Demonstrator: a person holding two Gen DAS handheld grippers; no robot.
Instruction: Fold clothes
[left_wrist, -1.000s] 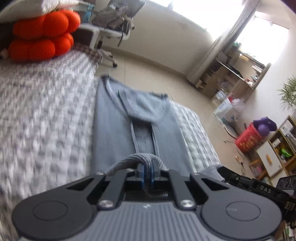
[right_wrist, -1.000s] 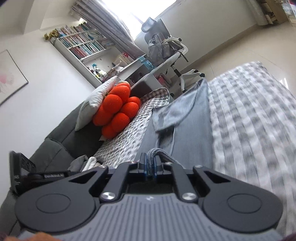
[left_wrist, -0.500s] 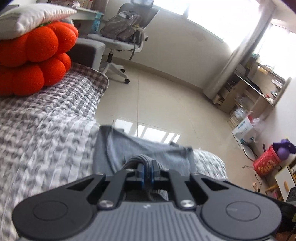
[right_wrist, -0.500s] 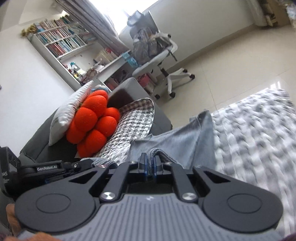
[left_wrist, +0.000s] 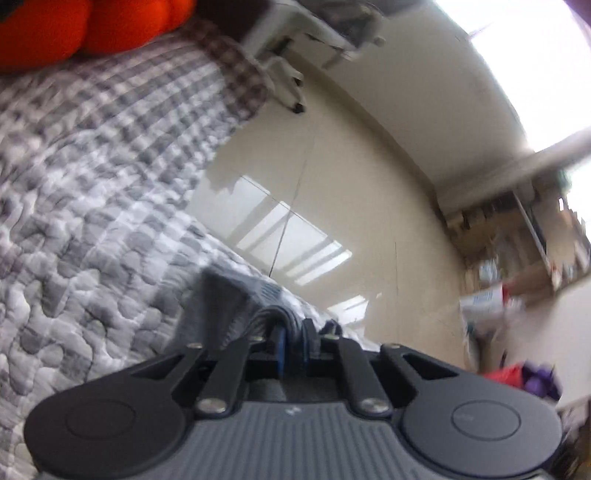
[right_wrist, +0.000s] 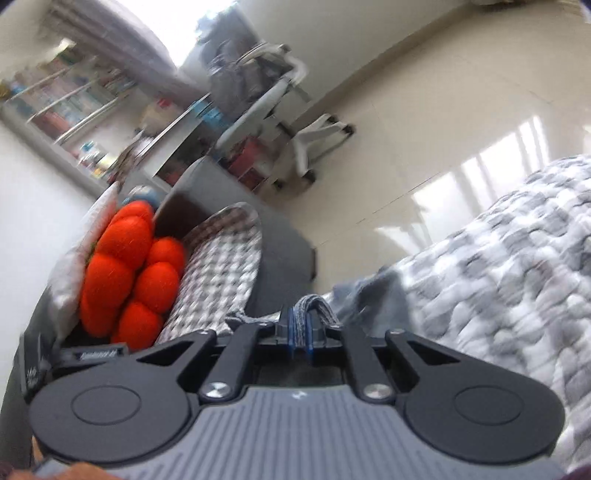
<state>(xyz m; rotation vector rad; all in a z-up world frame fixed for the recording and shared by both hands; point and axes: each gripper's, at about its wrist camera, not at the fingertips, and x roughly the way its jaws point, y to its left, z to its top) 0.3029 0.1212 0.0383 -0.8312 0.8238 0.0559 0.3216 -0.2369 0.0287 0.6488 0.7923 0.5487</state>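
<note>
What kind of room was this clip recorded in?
Probably a home bedroom or study: a grey-and-white quilted cover on a bed or sofa, a white swivel office chair by a desk, and blurred shelves of books.

Wrist views low over shared quilt (left_wrist: 92, 229).

- The left hand-held gripper (left_wrist: 291, 338) has a ribbed grey body, two black round-ended side plates with circular recesses, and silver screws on its black link bars.
- The right hand-held gripper (right_wrist: 300, 334) has the same build.
- Both carry thin blue fingers (right_wrist: 291, 328).
</note>
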